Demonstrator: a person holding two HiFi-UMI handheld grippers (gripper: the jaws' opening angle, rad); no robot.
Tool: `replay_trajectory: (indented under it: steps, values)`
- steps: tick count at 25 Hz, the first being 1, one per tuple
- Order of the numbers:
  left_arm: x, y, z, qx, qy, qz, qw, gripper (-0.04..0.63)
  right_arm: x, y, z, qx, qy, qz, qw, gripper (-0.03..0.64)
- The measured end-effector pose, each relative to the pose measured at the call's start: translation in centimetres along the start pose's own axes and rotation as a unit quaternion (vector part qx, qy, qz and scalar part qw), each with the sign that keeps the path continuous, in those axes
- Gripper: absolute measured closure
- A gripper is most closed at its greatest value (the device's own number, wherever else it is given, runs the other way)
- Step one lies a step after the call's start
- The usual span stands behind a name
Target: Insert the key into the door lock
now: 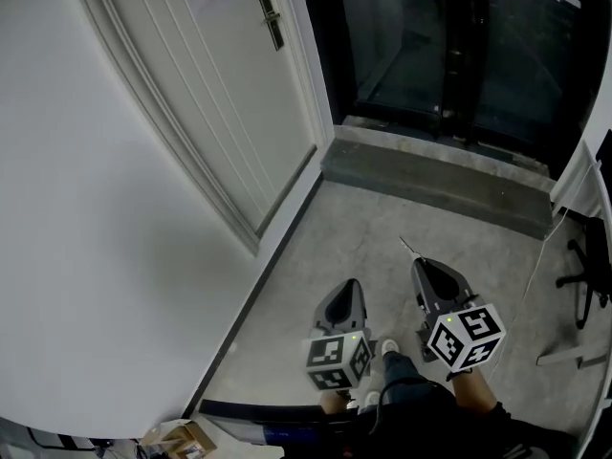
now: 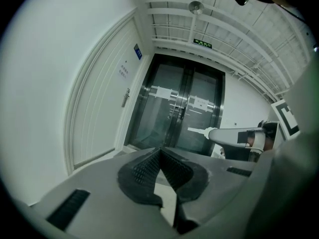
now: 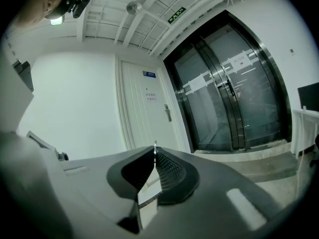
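Note:
The white door (image 1: 206, 84) stands at the upper left of the head view, with its dark handle and lock (image 1: 272, 19) far ahead of both grippers. My right gripper (image 1: 421, 266) is shut on a thin metal key (image 1: 408, 248) whose tip pokes forward. In the right gripper view the key (image 3: 155, 148) sticks up between the jaws, and the door handle (image 3: 168, 113) lies beyond it. My left gripper (image 1: 348, 287) hangs beside the right one, shut and holding nothing. The left gripper view shows its pads (image 2: 144, 166) pressed together and the door handle (image 2: 125, 97) far off.
Dark glass double doors (image 1: 449, 55) fill the far side behind a raised concrete step (image 1: 430, 175). A white wall (image 1: 86, 208) runs along the left. An office chair (image 1: 585, 268) stands at the right edge, and a cardboard box (image 1: 182, 440) lies at the bottom left.

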State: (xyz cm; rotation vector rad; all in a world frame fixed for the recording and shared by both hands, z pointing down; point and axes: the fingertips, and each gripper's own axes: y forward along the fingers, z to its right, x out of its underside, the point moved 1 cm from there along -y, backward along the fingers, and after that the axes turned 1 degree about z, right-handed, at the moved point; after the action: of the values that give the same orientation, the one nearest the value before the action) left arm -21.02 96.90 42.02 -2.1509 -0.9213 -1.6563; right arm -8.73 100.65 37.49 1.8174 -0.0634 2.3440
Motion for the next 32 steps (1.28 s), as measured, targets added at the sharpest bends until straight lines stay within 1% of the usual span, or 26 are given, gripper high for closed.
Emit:
replay_trajectory:
  steps: [6,9,12,16,24,28,32]
  values:
    - [-2.4,5.8,-0.9,-0.012,0.005,0.009,0.9999,0.595,-2.3,5.5,3.1,-0.021,0.003,0.002,1.000,0.606]
    - [-3.9,8.8,-1.0,-0.020,0.005,0.015,0.9997,0.595,-3.6,8.1,4.9,-0.026,-0.006,0.000,1.000,0.606]
    - [-4.6,11.9,-0.9,-0.025,0.006,0.013,0.9996,0.595,-4.4,10.3,6.9,-0.033,-0.006,-0.002,0.999,0.606]
    - [-5.8,15.2,-0.9,-0.029,0.011,0.021,0.9993,0.595,-5.6,12.9,9.1,-0.042,-0.004,0.001,0.999,0.606]
    - [-6.8,19.4,-1.6,-0.037,0.010,0.023,0.9990,0.595,-6.4,16.8,11.9,-0.046,0.001,-0.001,0.999,0.606]
    - [-7.4,21.5,-2.6,-0.031,0.011,0.024,0.9992,0.595,-6.5,19.0,12.5,-0.045,-0.002,0.000,0.999,0.606]
    - [-8.7,24.8,-4.1,-0.023,0.013,0.028,0.9993,0.595,-7.3,22.3,13.7,-0.038,-0.002,0.006,0.999,0.606]
